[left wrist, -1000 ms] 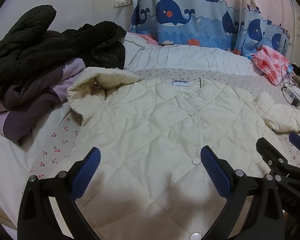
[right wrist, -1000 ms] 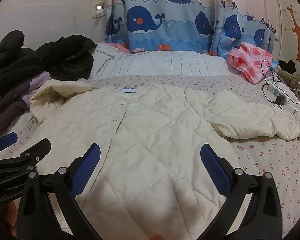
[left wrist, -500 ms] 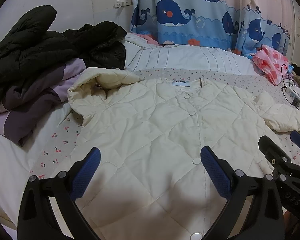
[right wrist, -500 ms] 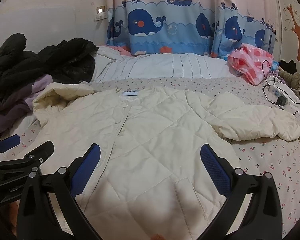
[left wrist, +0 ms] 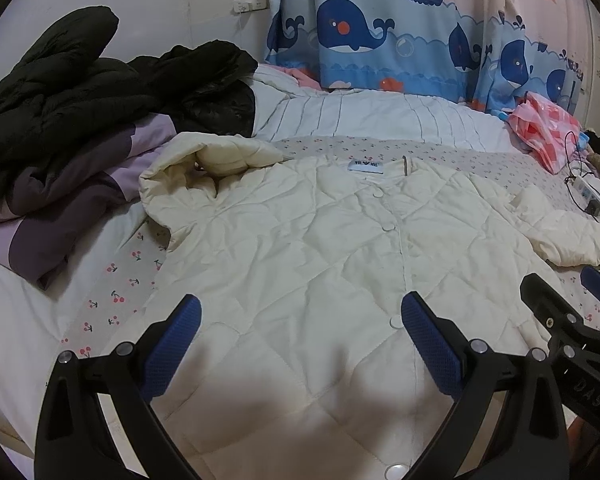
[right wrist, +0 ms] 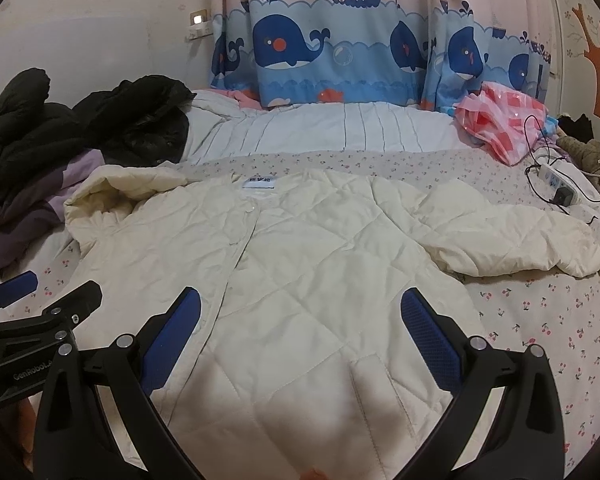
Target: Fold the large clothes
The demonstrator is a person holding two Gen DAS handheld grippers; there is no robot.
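Both sleeves of cream jacket (left wrist: 320,248) bunched, cuffs hidden.

Cream quilted jacket (left wrist: 308,248), lying flat and face up on the bed (left wrist: 112,300), snapped shut, collar toward the far edge. One sleeve is folded up near the collar; the other lies bunched toward the right edge.

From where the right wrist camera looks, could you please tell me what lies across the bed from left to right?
Black coat → purple garment → cream quilted jacket → pink checked bag → power strip.
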